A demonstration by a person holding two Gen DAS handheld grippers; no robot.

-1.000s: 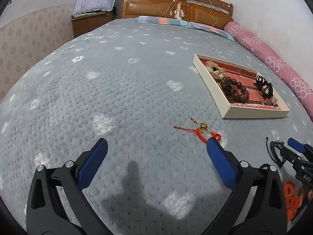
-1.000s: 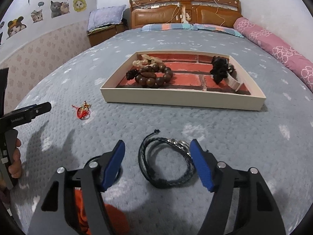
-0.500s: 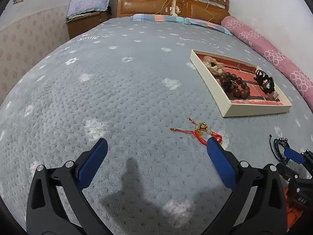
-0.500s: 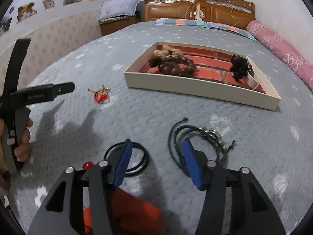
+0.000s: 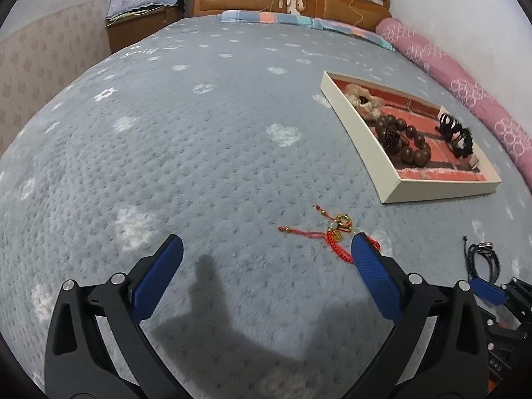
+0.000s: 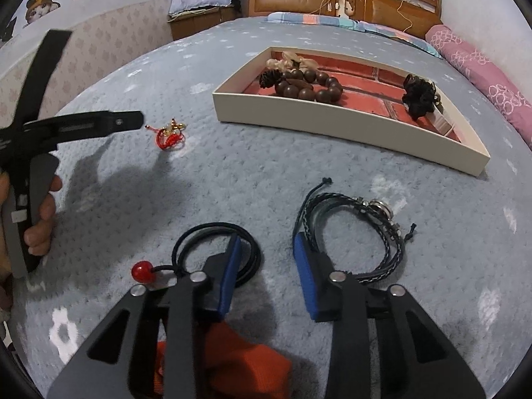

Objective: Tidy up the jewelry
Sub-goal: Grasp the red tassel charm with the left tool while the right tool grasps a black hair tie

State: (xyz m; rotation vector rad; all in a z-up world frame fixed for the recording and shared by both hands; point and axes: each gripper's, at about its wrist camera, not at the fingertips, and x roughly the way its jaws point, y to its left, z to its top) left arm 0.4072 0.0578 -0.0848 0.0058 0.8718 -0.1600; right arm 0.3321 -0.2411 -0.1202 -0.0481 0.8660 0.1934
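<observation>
- Low over the grey bed (image 6: 332, 153), right gripper (image 6: 266, 249): jaws partly apart, just narrowed, bare blanket between the pads.
- Beside its left pad, black cord loop (image 6: 216, 249) with red bead (image 6: 142, 271), partly hidden behind that pad; whether touched, cannot tell.
- Under its right pad, near edge of braided black bracelet (image 6: 352, 229), metal charm blurred.
- Left gripper (image 5: 266, 262): jaws wide apart, nothing between; right pad overlapping the tail of the red knotted charm (image 5: 332, 232).
- Further off, cream tray (image 6: 332, 123) holding wooden bead bracelet (image 6: 309, 86), beige scrunchie (image 6: 292, 63), black hair clip (image 6: 419, 96).
- At bottom edge, orange cloth (image 6: 226, 362), mostly cut off.
- On left, hand (image 6: 40, 219) gripping a handle.
</observation>
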